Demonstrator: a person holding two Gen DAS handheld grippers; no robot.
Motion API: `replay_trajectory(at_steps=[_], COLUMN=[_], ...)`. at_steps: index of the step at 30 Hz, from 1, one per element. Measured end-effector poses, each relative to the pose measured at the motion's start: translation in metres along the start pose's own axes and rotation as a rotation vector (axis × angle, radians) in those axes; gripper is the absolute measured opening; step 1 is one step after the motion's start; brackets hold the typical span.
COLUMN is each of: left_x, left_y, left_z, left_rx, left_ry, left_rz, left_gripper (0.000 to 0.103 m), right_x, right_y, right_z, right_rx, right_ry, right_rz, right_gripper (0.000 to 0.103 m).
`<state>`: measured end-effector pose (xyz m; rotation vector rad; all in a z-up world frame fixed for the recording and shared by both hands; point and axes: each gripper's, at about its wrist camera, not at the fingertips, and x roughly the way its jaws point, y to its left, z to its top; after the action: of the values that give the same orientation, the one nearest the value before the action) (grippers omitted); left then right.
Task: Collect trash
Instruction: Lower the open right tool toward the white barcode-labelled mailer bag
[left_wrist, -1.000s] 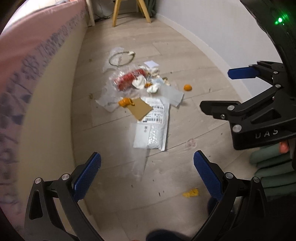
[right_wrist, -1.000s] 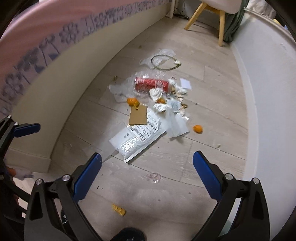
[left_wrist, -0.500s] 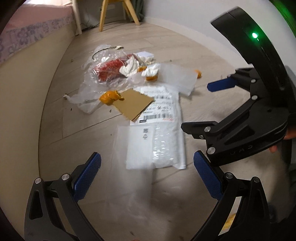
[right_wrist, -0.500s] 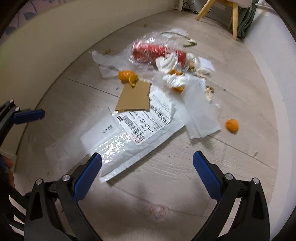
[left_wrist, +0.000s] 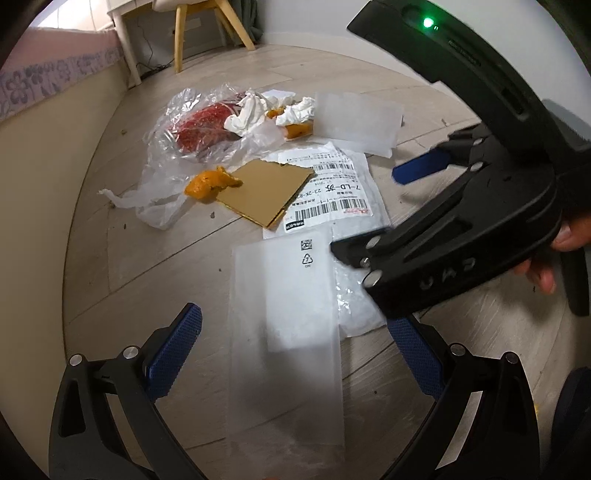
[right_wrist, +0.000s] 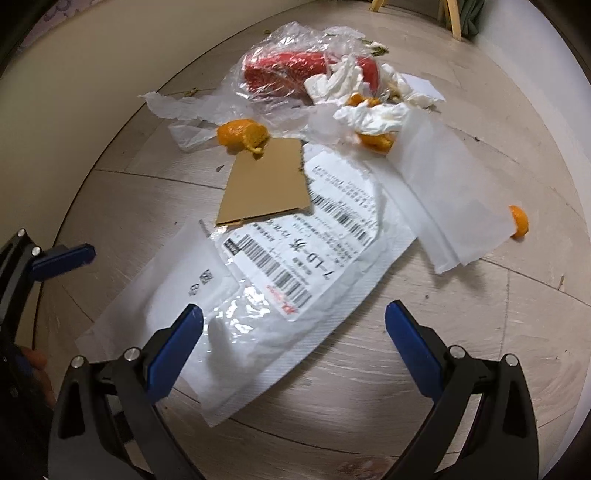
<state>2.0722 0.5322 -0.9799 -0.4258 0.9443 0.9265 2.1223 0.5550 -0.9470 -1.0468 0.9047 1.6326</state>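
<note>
Blue-padded left hand-held gripper (left_wrist: 291, 354) jaws apart, low over frosted bag (left_wrist: 284, 332); right hand-held gripper (right_wrist: 293, 345) jaws apart above white mailer (right_wrist: 295, 291).

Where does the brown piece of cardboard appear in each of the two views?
Left wrist view: the cardboard piece lies just above the middle, right of an orange peel.
Right wrist view: the cardboard piece lies above the middle, below the same orange peel.
Shared landmark: the white mailer's shipping label, which the cardboard overlaps.
</note>
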Motion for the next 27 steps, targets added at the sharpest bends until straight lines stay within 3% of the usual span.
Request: replay_trajectory(at_steps=[21, 24, 27], left_x=[0.002, 0.003, 0.004], left_y=[0.01, 0.011, 0.011], left_z=[-0.001, -0.002, -0.003], left_rx=[-0.05, -0.051, -0.054], left_ry=[-0.004, -0.001, 0.002], left_rz=[-0.002, 0.001, 0.001], left_gripper=[0.097, 0.097, 0.097], right_x=[0.029, 0.03, 0.031], right_y=[0.008, 0.008, 0.009], right_z=[0.004, 0.003, 0.005], right_rx=[0.067, 0.071, 0.07], right_ry=[0.043, 0.038, 0.03], right_rz=[0.06, 0.068, 0.075], right_gripper=[0.095, 0.083, 0.08])
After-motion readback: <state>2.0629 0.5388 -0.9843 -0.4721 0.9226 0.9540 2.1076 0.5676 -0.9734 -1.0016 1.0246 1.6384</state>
